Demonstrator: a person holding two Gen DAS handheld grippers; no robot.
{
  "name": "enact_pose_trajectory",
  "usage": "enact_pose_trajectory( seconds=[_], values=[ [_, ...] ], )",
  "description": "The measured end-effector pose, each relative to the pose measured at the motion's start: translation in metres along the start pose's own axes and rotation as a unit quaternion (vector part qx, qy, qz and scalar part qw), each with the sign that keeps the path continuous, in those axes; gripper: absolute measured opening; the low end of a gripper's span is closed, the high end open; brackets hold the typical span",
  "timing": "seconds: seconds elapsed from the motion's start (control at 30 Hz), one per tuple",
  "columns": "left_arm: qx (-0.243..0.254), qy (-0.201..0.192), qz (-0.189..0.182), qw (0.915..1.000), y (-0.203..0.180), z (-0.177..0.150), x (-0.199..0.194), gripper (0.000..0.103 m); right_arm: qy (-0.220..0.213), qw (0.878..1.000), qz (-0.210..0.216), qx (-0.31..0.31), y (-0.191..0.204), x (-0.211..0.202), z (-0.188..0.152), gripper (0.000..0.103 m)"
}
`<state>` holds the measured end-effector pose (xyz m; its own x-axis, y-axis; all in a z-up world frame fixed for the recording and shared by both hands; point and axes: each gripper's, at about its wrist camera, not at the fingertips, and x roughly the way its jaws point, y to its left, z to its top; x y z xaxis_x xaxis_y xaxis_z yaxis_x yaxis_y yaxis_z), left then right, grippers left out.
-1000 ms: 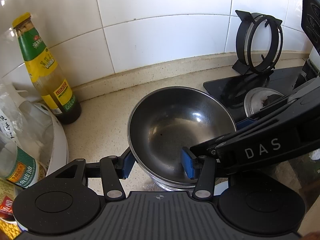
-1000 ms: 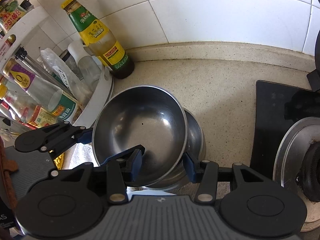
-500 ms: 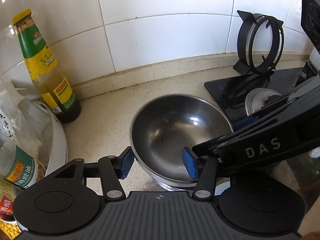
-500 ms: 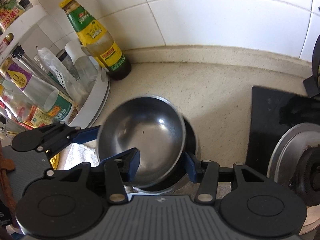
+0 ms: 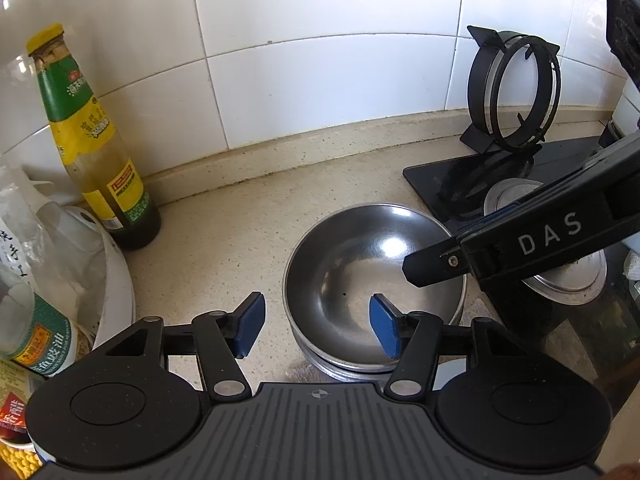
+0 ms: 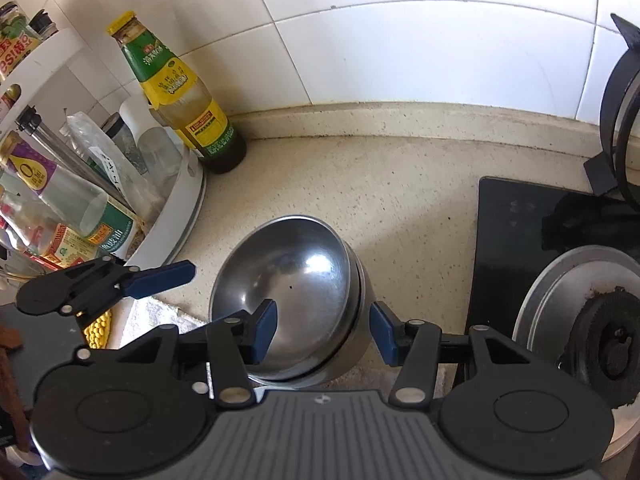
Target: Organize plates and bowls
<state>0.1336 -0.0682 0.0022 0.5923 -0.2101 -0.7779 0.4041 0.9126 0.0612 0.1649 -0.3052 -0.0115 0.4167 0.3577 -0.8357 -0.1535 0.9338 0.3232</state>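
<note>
Bowls of shiny steel, a round nested stack, are sitting on the speckled beige bench between a green-and-yellow labelled sauce bottle and the black glass hob. The left tongs are hovering over the stack's near rim, jaws having just been opening, one blue pad inside the top bowl and the other outside, neither pressing. The right tongs are straddling the opposite rim the same way, jaws parted a little and gripping nothing. A black ring-shaped pan support is leaning against the white tiled wall.
</note>
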Motion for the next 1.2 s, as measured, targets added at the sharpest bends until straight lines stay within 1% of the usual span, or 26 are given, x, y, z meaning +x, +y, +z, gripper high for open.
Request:
enact_pose_trajectory(
  seconds=[0.23,0.37,0.63,0.77,0.93,1.2],
  values=[
    [-0.006,0.006,-0.002,1.0000,0.004,-0.008,0.001,0.067,0.015,1.000,0.006,0.002,0.000,0.009,-0.004,0.057],
    [-0.010,0.000,-0.010,0.9999,0.010,-0.018,-0.007,0.071,0.015,1.000,0.016,0.007,-0.004,0.010,-0.005,0.060],
    [-0.012,-0.007,-0.012,0.9998,0.024,-0.032,-0.021,0.073,0.025,0.999,0.021,0.019,-0.009,0.019,-0.002,0.060],
    [-0.009,-0.008,-0.022,0.9997,0.026,-0.036,-0.025,0.074,0.025,0.999,0.022,0.020,-0.010,0.020,0.000,0.060],
    [0.009,0.007,-0.029,0.9995,0.020,-0.040,-0.015,0.075,0.030,0.999,0.023,0.021,-0.010,0.024,0.002,0.064],
    [0.025,0.034,-0.050,0.9978,0.011,-0.044,0.010,0.075,0.041,0.998,0.023,0.032,-0.015,0.033,0.001,0.064]
  ],
)
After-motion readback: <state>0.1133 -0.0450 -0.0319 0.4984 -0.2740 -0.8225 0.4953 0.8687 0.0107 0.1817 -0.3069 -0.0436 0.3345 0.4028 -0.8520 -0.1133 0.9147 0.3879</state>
